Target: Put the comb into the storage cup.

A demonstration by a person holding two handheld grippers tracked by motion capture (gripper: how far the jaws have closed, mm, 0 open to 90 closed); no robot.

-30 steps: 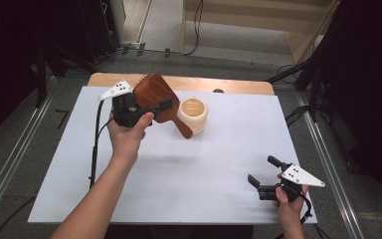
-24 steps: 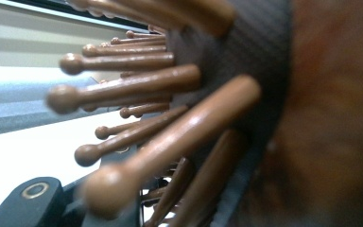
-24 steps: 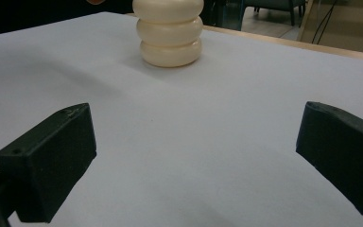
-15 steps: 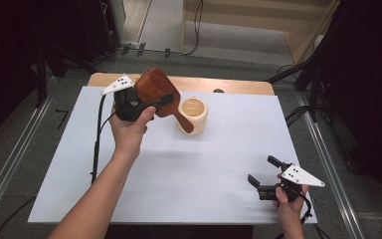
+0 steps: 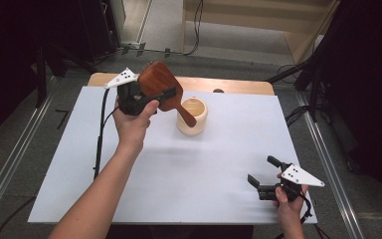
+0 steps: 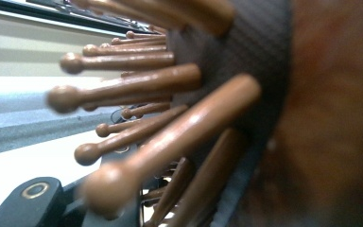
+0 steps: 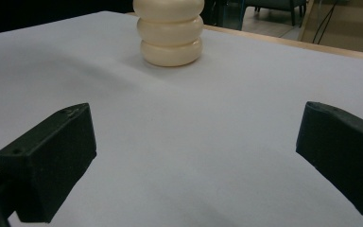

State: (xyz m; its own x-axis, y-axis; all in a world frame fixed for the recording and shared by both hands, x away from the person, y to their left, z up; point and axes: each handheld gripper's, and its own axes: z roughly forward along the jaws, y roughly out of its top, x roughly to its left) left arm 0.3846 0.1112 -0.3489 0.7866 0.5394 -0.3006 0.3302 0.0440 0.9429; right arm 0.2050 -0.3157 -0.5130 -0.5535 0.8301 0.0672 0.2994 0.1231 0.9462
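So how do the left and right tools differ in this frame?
The left tool is raised above the table and shut on the wooden hairbrush; the right tool sits low near the table's front edge, open and empty. The left is beside the cream holder; the right is far from it. Both are black and hand-held.

No readable text, label, brand, number or sign anywhere. Only dark dots, too small to resolve, on the grey three-cornered plate of the left gripper (image 5: 146,97) in the high view, and likewise on the plate of the right gripper (image 5: 263,178). No print on the brown wooden paddle hairbrush (image 5: 160,87), none among its round-tipped wooden pins in the left gripper view. No marking on the cream ribbed cup (image 7: 171,31), plain in the right gripper view. Nothing written on the white sheet covering the bench (image 5: 179,169). A small yellowish patch at the left gripper view's upper left edge, too blurred to read.
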